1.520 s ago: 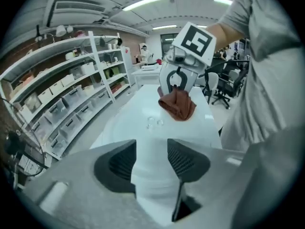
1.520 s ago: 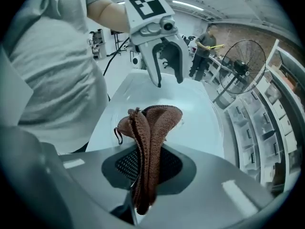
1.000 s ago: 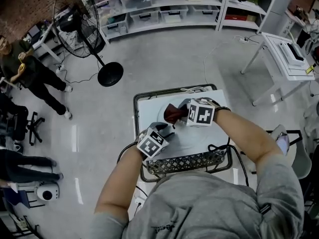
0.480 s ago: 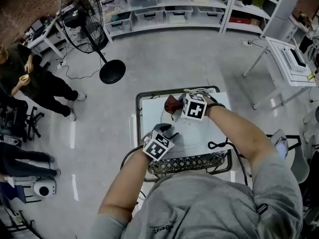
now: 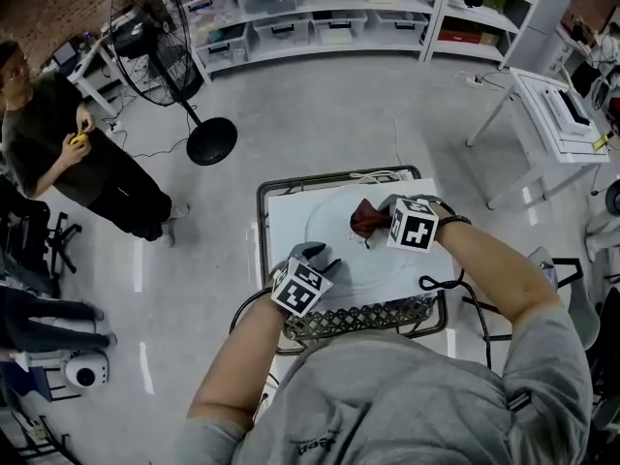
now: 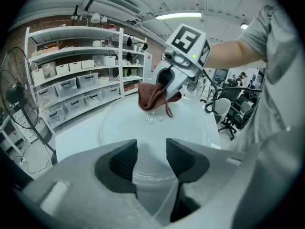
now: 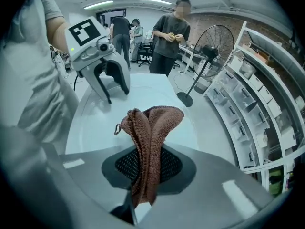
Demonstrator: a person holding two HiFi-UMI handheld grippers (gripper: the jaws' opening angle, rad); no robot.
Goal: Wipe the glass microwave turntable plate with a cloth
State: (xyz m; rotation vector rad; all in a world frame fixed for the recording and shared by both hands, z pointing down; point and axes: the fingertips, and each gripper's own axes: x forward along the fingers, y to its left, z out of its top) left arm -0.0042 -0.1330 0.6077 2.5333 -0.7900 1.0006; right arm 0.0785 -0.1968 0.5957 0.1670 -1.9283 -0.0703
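clamping brown cloth (image 7: 153,128), right gripper (image 7: 147,165) hangs over the plate (image 6: 121,124); its own view best shows left gripper (image 6: 151,160) spread apart.

The cloth (image 7: 153,123) is rusty reddish-brown with a ribbed knit pattern. The turntable plate (image 5: 325,231) is clear and looks pale over the white tabletop (image 5: 286,211). The left gripper (image 6: 151,159) and right gripper (image 7: 148,166) are light grey with black textured pads (image 6: 125,161). Their cubes (image 5: 299,289) bear black-and-white square markers.
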